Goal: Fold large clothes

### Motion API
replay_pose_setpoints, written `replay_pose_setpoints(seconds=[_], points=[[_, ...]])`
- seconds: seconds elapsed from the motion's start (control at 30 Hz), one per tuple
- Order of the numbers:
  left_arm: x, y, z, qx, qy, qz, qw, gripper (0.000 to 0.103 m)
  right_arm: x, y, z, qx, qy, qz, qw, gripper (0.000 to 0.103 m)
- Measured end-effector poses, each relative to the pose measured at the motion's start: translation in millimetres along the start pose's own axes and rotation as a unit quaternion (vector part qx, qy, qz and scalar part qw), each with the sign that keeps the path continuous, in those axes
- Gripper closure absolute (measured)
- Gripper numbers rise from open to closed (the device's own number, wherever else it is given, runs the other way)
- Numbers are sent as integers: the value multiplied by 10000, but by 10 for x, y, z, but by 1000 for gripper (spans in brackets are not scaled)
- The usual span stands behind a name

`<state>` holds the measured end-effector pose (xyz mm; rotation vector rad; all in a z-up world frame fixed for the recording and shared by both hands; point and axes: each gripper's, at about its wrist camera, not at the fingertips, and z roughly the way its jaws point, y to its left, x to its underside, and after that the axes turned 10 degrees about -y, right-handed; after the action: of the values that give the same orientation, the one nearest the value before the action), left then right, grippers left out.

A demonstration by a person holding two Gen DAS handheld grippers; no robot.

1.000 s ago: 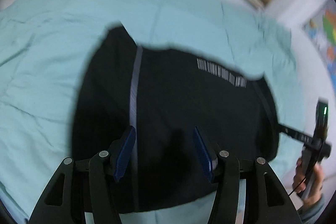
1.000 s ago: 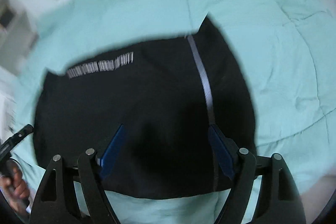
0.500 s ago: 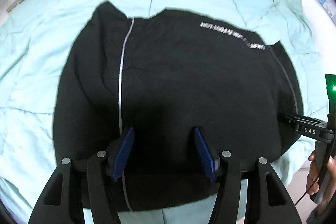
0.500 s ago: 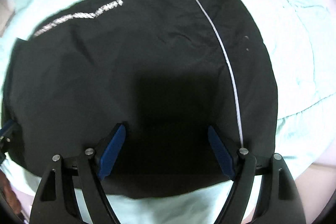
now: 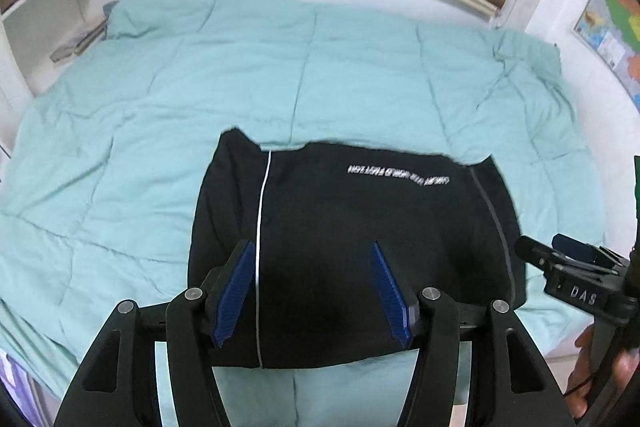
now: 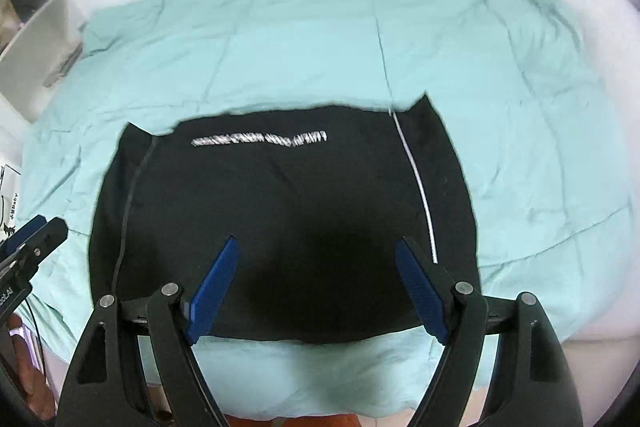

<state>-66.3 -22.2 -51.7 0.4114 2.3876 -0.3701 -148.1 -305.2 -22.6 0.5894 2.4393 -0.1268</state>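
Black garment (image 5: 352, 247) lies folded flat on the teal quilt (image 5: 160, 107); your left tool (image 5: 314, 297) and right tool (image 6: 316, 291) hover released above. It's soft, limp: pinch its 12 o'clock corners.

Both views were bright and evenly lit, washed out at the white walls. The fisheye lens bent the edges and blackened the corners. The black garment (image 5: 352, 251) showed smeared edges, more so in the right wrist view, with a soft shadow at lower centre.
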Motion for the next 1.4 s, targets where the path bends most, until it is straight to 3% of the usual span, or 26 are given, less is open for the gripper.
replay_pose_setpoints(seconds=[0.1, 0.37, 0.53, 1.0, 1.4], points=[[-65, -73, -162, -6, -120, -13, 9999, 41, -48, 162, -199, -147, -216, -79, 9996, 20], [-265, -305, -650, -85, -456, 140, 9988, 41, -234, 368, -831, -11, -883, -205, 9959, 14], [-281, -422, -842, -9, -660, 167, 9977, 41, -230, 428, -999, 0, -1022, -237, 9945, 14], [-234, -601, -796, -249, -662, 368, 9968, 37, -229, 476, -765, -14, -815, -96, 9966, 14], [-310, -538, -450, -424, -308, 388, 9979, 37, -322, 466, -522, -23, -628, 60, 9980, 14]])
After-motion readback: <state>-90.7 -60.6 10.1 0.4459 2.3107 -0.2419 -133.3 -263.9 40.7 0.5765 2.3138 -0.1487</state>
